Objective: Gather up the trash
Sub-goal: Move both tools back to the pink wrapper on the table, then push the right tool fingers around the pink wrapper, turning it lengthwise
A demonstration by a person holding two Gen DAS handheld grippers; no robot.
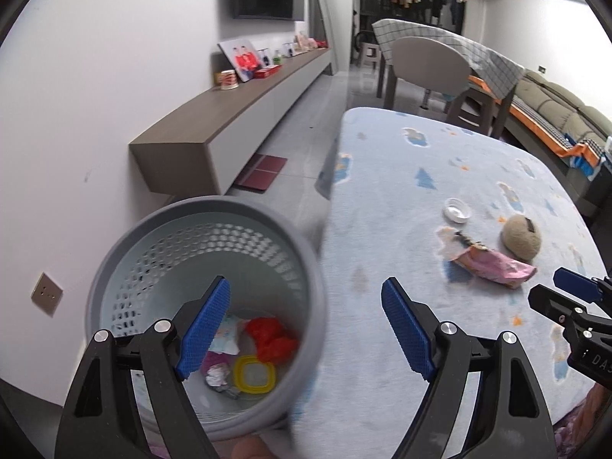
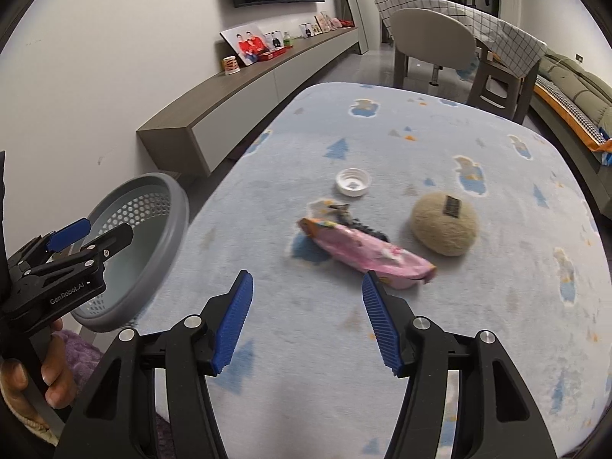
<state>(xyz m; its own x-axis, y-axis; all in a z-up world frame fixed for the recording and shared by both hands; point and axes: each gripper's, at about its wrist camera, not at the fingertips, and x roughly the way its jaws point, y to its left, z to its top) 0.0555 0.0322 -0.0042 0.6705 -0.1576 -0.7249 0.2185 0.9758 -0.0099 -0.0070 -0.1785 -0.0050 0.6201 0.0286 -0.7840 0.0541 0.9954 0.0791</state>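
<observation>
A grey perforated trash basket (image 1: 114,267) stands left of the table and holds red plastic (image 1: 271,338), a yellow lid (image 1: 254,375), foil and paper. My left gripper (image 1: 306,325) is open and empty above the basket's right rim. A pink wrapper (image 2: 367,252), a white cap (image 2: 352,181) and a beige felt ball (image 2: 445,223) lie on the blue blanket-covered table (image 2: 382,134). My right gripper (image 2: 306,321) is open and empty, just short of the wrapper. The basket (image 2: 168,237) and left gripper (image 2: 91,235) show at the left of the right wrist view.
A low wall cabinet (image 1: 229,122) with photos and cups runs along the left wall. A dining table with a chair (image 1: 432,65) stands behind, and a sofa (image 1: 554,114) at right. The right gripper (image 1: 562,290) shows at the right edge of the left wrist view.
</observation>
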